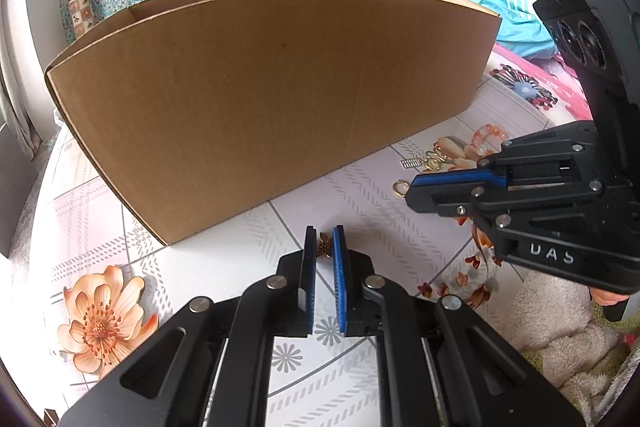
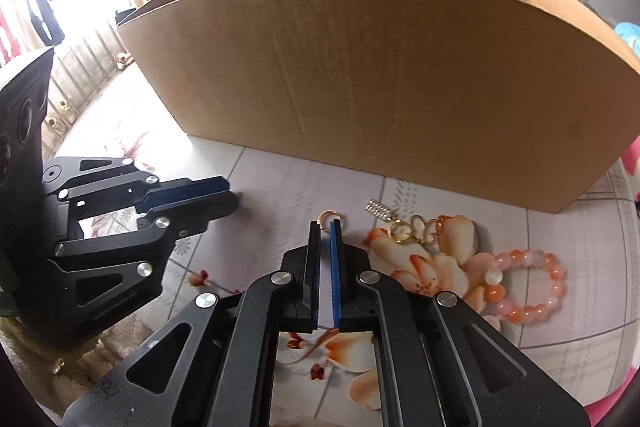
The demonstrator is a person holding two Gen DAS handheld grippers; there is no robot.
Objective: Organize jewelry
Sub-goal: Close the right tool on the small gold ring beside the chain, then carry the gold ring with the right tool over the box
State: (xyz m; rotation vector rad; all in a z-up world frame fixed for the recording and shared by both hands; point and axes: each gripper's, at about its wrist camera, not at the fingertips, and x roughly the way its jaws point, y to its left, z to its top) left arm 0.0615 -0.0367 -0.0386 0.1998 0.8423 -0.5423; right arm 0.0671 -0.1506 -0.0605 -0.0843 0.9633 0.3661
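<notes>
Left gripper [image 1: 323,241]: jaws narrow, pinching a small bronze charm [image 1: 325,246] at the pad tips, just above the cloth.
Right gripper [image 2: 325,225]: jaws nearly together, a thin gap between the blue pads, nothing gripped; tips just at 6 o'clock of a gold ring [image 2: 330,216].
Gold ring: lies flat on the cloth, between the two grippers.
Silver clip [image 2: 377,209]: small, ridged, at 3 o'clock of the ring, near the box.
Gold chain [image 2: 416,228]: linked rings, on the printed flower, at 3 o'clock of the clip.
Bead bracelet [image 2: 528,281]: orange and pink beads, closed loop, at 4 o'clock of the chain, well apart from the ring.
Box [image 1: 256,99]: open-topped cardboard, upright at 12 o'clock of all the jewelry; inside hidden.
Cloth [image 1: 224,259]: pale, flower-printed, under everything.
</notes>
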